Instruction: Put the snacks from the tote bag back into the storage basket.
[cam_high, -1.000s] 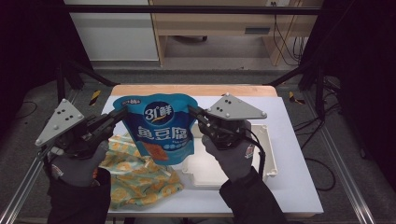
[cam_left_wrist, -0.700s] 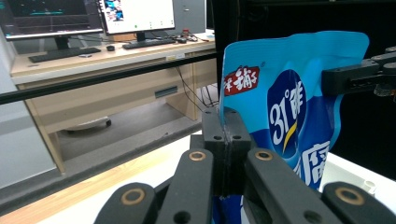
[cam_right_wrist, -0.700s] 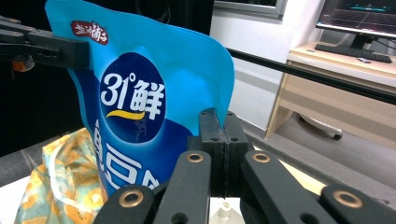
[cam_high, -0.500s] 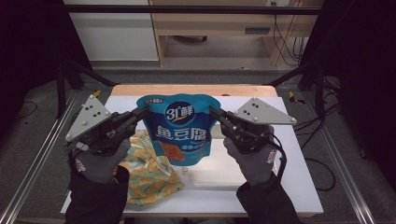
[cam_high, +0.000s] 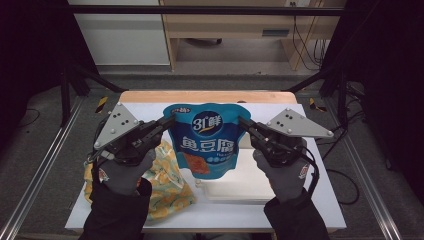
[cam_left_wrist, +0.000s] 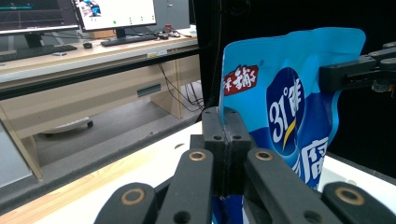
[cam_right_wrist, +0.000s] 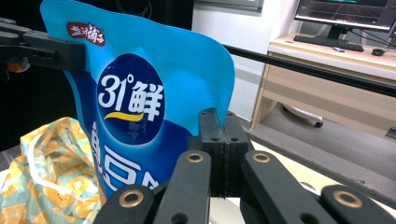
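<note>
A blue snack bag (cam_high: 210, 140) with white lettering hangs upright above the white table (cam_high: 305, 200), stretched between both grippers. My left gripper (cam_high: 169, 121) is shut on the bag's upper left edge, and its jaws (cam_left_wrist: 225, 140) pinch the bag (cam_left_wrist: 289, 112) edge-on. My right gripper (cam_high: 243, 122) is shut on the upper right edge, seen close in the right gripper view (cam_right_wrist: 218, 140) against the bag (cam_right_wrist: 140, 107). Gloved hands hold both tools.
A yellow patterned cloth bag (cam_high: 167, 185) lies on the table under the left hand, also seen in the right gripper view (cam_right_wrist: 46, 172). A flat white tray (cam_high: 245, 185) sits beneath the snack bag. A wooden strip (cam_high: 205, 96) borders the far table edge.
Both grippers have carried the snack bag to the right across the table, keeping it upright and stretched between them. The grips have not altered.
</note>
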